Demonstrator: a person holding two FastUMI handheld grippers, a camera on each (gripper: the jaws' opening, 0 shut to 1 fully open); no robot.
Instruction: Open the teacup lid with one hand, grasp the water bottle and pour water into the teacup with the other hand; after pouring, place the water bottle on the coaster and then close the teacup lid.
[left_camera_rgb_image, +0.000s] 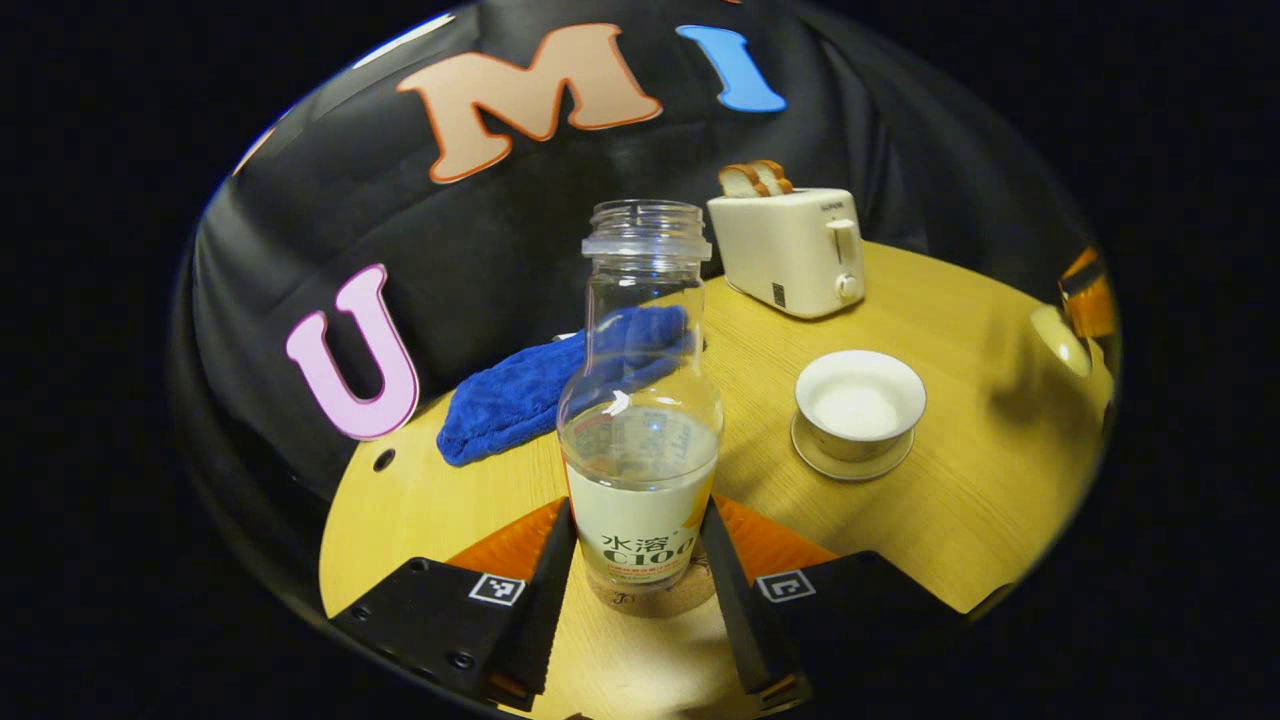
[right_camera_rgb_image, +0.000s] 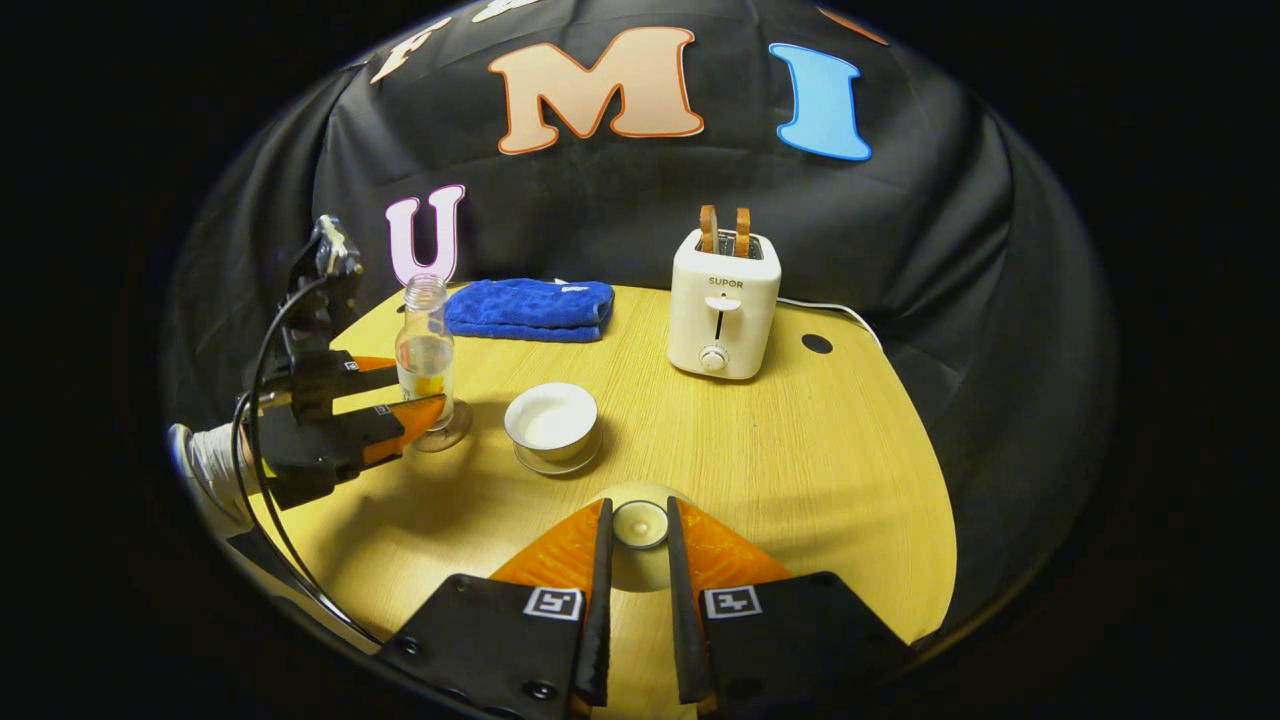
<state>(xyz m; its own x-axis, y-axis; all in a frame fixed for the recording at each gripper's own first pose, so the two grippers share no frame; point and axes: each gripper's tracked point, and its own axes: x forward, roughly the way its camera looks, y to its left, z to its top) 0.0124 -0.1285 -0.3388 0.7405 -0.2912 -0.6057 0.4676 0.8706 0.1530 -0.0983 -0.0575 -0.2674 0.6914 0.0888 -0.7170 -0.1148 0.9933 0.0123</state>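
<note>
Bottle (left_camera_rgb_image: 640, 420) stands on coaster (left_camera_rgb_image: 650, 598) between left gripper (left_camera_rgb_image: 638, 560) fingers, contact unclear; right gripper (right_camera_rgb_image: 637, 530) clamps lid (right_camera_rgb_image: 640, 523); next, recap teacup (right_camera_rgb_image: 552, 417) ahead.

Cream toaster (right_camera_rgb_image: 723, 318) holding toast (right_camera_rgb_image: 724, 229), folded blue towel (right_camera_rgb_image: 530, 309), wooden table (right_camera_rgb_image: 800, 450)

Wall: black cloth (right_camera_rgb_image: 600, 220) hanging in folds behind | Furniture: round wooden table (right_camera_rgb_image: 800, 460) standing before it | Light: shining warm, casting soft shadows across the tabletop

bare table (right_camera_rgb_image: 800, 450) right of teacup (right_camera_rgb_image: 552, 418), toaster (right_camera_rgb_image: 722, 305) behind
</note>
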